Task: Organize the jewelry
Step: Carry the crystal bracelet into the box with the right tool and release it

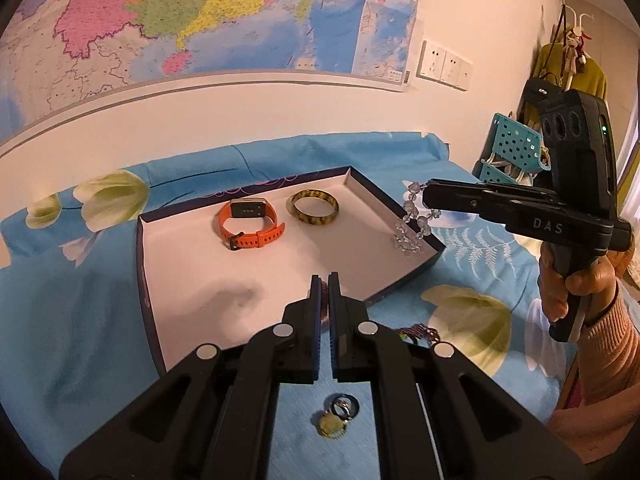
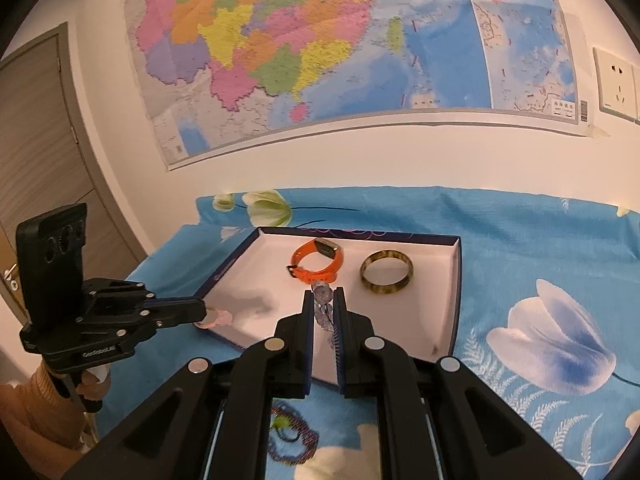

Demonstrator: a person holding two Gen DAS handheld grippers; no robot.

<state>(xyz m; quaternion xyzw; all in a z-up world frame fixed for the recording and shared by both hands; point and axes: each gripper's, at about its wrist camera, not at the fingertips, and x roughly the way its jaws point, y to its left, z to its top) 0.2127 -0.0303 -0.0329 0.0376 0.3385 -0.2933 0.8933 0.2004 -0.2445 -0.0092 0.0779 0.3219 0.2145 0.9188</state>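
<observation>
A dark blue tray (image 1: pixel 141 264) with a white floor lies on the flowered blue cloth. In it are an orange watch band (image 1: pixel 250 224) and an amber bangle (image 1: pixel 315 207). My right gripper (image 1: pixel 429 193) hangs over the tray's right rim, shut on a clear bead bracelet (image 1: pixel 412 222) that dangles below it. The right wrist view shows those beads (image 2: pixel 322 293) pinched between the pads of the right gripper (image 2: pixel 323 298). My left gripper (image 2: pixel 202 313) is over the tray's (image 2: pixel 456 280) near left edge, shut on a small pale pink piece (image 2: pixel 218 317). In its own view the left gripper (image 1: pixel 325 280) nearly hides that piece.
A dark beaded bracelet (image 2: pixel 292 436) lies on the cloth in front of the tray. Two small rings (image 1: pixel 340 416) lie nearer, under the left gripper. A teal basket (image 1: pixel 512 148) and a coat rack stand at the far right. A wall with a map rises behind the bed.
</observation>
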